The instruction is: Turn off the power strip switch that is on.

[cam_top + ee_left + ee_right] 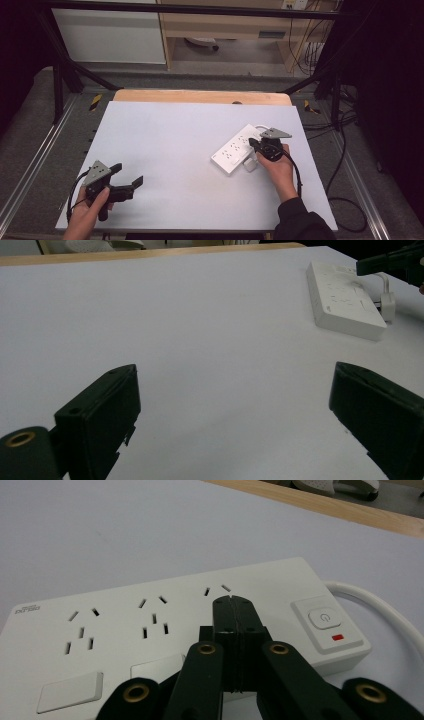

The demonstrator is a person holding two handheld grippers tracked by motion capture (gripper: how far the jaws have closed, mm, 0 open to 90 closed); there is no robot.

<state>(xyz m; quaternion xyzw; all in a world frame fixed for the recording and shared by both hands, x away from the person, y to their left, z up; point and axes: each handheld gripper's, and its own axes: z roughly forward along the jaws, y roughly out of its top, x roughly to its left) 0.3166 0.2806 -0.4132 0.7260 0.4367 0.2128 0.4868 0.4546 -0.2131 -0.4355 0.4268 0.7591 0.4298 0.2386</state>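
At right of centre in the high view, the right gripper (256, 145), jaws pressed together on nothing, hovers over a white power strip (235, 148) on the pale surface (165, 145). Its own view reveals the strip's power button (325, 617). At lower left, the left gripper (128, 175) holds its jaws wide apart, empty.

white power strip (165, 625) (red indicator), black right gripper (233, 602), pale table (165, 145).
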